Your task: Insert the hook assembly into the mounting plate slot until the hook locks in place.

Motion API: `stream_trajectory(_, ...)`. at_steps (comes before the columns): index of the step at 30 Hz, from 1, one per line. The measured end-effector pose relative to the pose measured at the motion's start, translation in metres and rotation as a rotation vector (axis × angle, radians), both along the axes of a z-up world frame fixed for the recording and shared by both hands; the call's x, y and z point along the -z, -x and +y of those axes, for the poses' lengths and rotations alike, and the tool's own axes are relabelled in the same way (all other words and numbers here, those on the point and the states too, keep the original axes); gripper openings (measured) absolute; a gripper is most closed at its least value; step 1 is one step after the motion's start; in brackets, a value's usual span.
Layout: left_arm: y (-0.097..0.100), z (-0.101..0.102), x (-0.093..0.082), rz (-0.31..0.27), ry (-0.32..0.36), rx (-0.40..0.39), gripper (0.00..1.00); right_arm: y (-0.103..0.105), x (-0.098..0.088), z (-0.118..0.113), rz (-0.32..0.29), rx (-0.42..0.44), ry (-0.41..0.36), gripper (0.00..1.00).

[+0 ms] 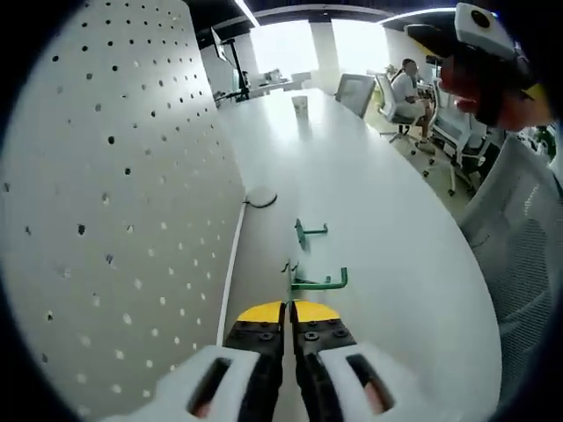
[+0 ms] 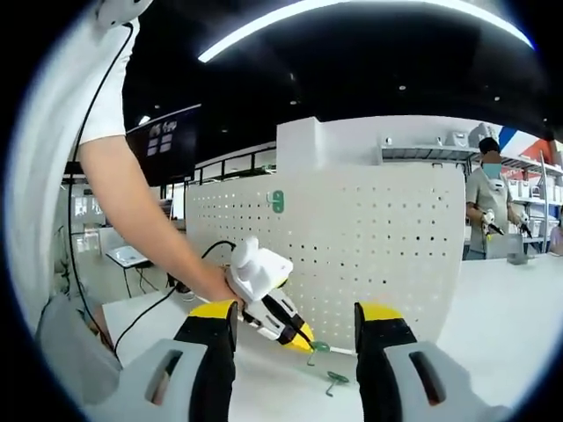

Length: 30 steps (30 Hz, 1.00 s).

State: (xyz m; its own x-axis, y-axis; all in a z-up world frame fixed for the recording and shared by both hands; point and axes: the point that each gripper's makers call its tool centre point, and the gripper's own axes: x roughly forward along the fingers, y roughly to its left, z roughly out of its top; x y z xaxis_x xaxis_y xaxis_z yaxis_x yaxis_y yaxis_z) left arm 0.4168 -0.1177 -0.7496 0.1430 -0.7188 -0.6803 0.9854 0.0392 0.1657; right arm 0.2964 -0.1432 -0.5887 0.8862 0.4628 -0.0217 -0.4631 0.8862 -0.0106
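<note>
My left hand-held gripper (image 1: 288, 330) has white moulded housings with dark slots, black jaw blocks studded with small screws, and yellow tips. My right hand-held gripper (image 2: 297, 338) is built the same way: pale grey-white bodies with slotted openings, black jaws, yellow caps at the ends. In the right gripper view I see my left one from outside, a white rounded body over black and yellow jaws. I wear a white short sleeve (image 2: 104, 97), and a thin black cable (image 2: 95, 114) hangs along it.
</note>
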Motion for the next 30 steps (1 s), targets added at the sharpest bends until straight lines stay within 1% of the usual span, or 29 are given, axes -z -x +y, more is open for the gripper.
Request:
stream_trajectory(6,0.002,-0.001,-0.013,0.0,0.044,-0.005,0.02,0.001,-0.004,0.002,-0.001,-0.004,-0.012,0.52)
stream_trajectory(9,0.001,-0.002,-0.022,-0.017,0.078,0.0,0.02,0.0,-0.004,0.002,0.001,-0.004,-0.018,0.52)
stream_trajectory(14,-0.003,0.001,-0.036,-0.017,0.129,-0.034,0.02,-0.001,-0.006,0.005,0.006,-0.006,-0.024,0.52)
stream_trajectory(16,-0.002,0.003,-0.042,-0.026,0.147,-0.041,0.02,-0.002,-0.009,0.007,0.006,-0.007,-0.035,0.52)
stream_trajectory(18,-0.002,0.005,-0.049,-0.018,0.179,-0.063,0.02,-0.003,-0.01,0.008,0.005,-0.009,-0.036,0.52)
stream_trajectory(19,-0.002,0.008,-0.053,-0.036,0.186,-0.067,0.02,-0.003,-0.011,0.008,0.005,-0.01,-0.036,0.52)
stream_trajectory(21,-0.002,0.01,-0.059,-0.029,0.209,-0.088,0.02,-0.004,-0.013,0.011,0.002,-0.016,-0.032,0.52)
stream_trajectory(23,-0.001,0.013,-0.065,-0.046,0.225,-0.086,0.02,-0.005,-0.016,0.012,0.0,-0.019,-0.037,0.52)
stream_trajectory(24,0.001,0.015,-0.068,-0.044,0.23,-0.087,0.02,-0.005,-0.018,0.012,-0.002,-0.019,-0.046,0.52)
stream_trajectory(26,0.002,0.017,-0.075,-0.055,0.256,-0.091,0.02,-0.006,-0.022,0.012,-0.005,-0.018,-0.057,0.52)
stream_trajectory(30,0.002,0.022,-0.091,-0.06,0.31,-0.116,0.02,-0.006,-0.027,0.017,-0.008,-0.026,-0.055,0.51)
